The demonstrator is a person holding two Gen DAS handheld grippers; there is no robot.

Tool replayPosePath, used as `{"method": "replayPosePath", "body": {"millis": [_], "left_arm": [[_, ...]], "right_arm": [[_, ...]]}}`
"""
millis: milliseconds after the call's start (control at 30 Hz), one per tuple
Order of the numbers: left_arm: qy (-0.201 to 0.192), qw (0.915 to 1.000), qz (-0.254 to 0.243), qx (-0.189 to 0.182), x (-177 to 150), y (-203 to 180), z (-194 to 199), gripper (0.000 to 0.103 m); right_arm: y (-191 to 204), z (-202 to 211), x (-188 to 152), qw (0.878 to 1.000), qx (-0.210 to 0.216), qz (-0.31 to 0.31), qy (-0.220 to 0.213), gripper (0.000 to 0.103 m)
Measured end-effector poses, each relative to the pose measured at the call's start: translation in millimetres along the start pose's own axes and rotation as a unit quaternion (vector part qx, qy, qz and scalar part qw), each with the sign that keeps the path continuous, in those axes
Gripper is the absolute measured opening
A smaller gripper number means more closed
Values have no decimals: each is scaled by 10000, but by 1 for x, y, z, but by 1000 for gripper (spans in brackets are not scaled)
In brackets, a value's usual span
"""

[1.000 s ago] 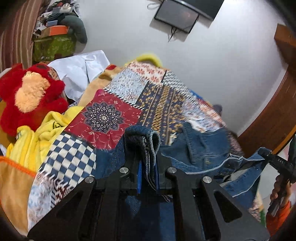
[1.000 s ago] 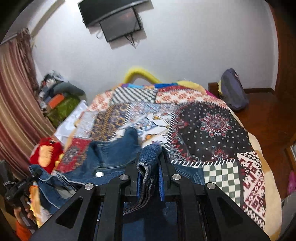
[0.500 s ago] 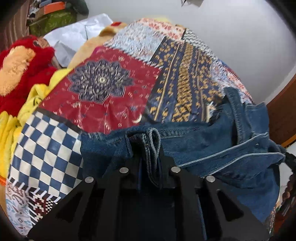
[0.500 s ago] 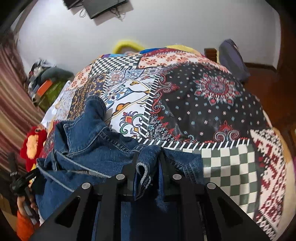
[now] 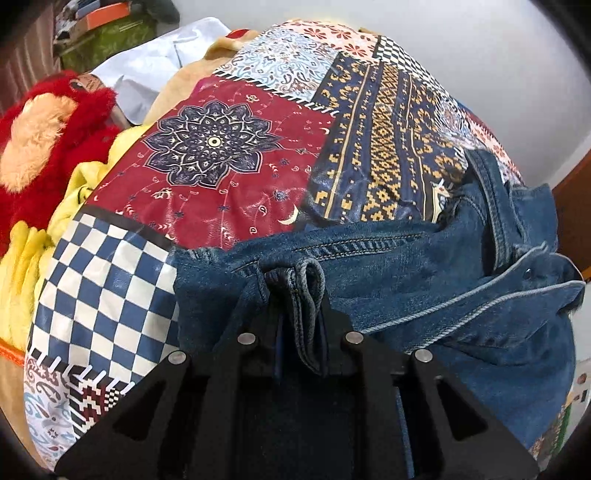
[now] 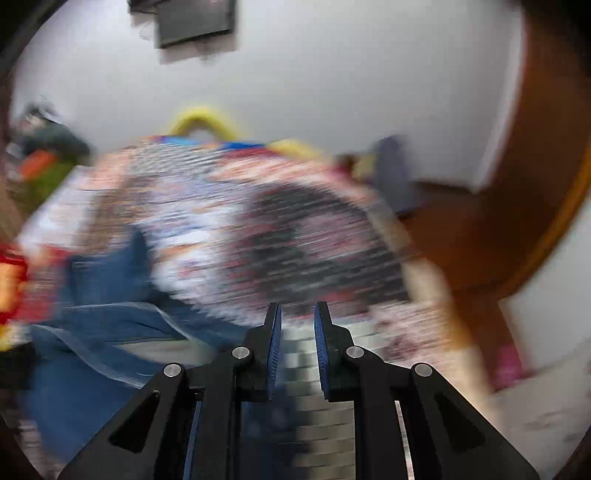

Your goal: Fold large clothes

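Observation:
A blue denim jacket [image 5: 424,280] lies spread across the patchwork bedspread [image 5: 229,158], its collar and front bunched at the right. My left gripper [image 5: 301,291] is shut on a folded edge of the jacket, low over the bed. In the right wrist view, which is blurred by motion, my right gripper [image 6: 297,314] is open and empty, above the bed with the jacket [image 6: 107,295] to its left.
A red plush toy [image 5: 48,136] and yellow cloth [image 5: 22,258] lie at the bed's left edge. White fabric [image 5: 155,74] and stacked boxes are beyond. A wall screen [image 6: 195,22], a dark bag [image 6: 391,177] and wooden floor sit at the right.
My right gripper has let go of the denim, opened and swung up and away. My left gripper has lowered its held edge further onto the bed.

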State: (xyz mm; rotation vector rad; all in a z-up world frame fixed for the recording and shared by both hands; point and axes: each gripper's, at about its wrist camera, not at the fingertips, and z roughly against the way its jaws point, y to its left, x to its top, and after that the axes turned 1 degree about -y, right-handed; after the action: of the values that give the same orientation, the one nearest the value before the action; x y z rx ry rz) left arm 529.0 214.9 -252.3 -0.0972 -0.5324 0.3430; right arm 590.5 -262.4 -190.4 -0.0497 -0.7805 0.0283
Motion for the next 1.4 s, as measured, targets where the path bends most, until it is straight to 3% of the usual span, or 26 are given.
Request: {"method": "replayPosePath", "body": {"millis": [100, 200, 267, 333, 433, 533, 700, 833, 900, 1000, 1133, 1200, 1333, 1400], "left_arm": [[2, 10000, -60, 16, 1, -3, 14, 21], [-143, 9998, -135, -91, 5, -4, 42, 26], [-263, 9993, -246, -67, 6, -4, 59, 35], [-519, 9974, -478, 154, 5, -7, 80, 55], [-861, 9922, -810, 401, -1, -11, 107, 76], [-837, 9887, -1167, 428, -9, -17, 111, 86], [-243, 9849, -1694, 261, -33, -31, 81, 89], [116, 9788, -1970, 543, -39, -41, 38, 89], [274, 9802, -1841, 670, -31, -38, 13, 89], [256, 9839, -1602, 750, -12, -31, -5, 91], [-56, 9850, -1381, 1035, 13, -21, -10, 103], [-30, 9863, -1330, 974, 20, -16, -12, 103], [-52, 9839, -1404, 1101, 26, -15, -13, 103], [-29, 9853, -1360, 1029, 28, -12, -10, 103]], "right_arm": [[-32, 0, -1, 9974, 416, -240, 529, 13], [-43, 14, -11, 9972, 524, -85, 529, 13], [-41, 22, -20, 9965, 653, 26, 525, 13], [-34, 26, -30, 9943, 886, 84, 582, 13], [-12, 30, -39, 9903, 1202, 253, 650, 13], [16, 30, -45, 9860, 1443, 490, 675, 13], [63, 21, -53, 9776, 1797, 767, 781, 13], [99, 7, -56, 9703, 2064, 884, 899, 13], [115, -4, -56, 9676, 2141, 927, 965, 13], [138, -25, -52, 9655, 2136, 1049, 1056, 13], [148, -49, -43, 9689, 1965, 1190, 924, 13], [145, -57, -35, 9724, 1790, 1258, 811, 13], [130, -70, -27, 9661, 2200, 873, 1027, 13], [130, -68, -28, 9707, 1981, 957, 971, 13]]}}
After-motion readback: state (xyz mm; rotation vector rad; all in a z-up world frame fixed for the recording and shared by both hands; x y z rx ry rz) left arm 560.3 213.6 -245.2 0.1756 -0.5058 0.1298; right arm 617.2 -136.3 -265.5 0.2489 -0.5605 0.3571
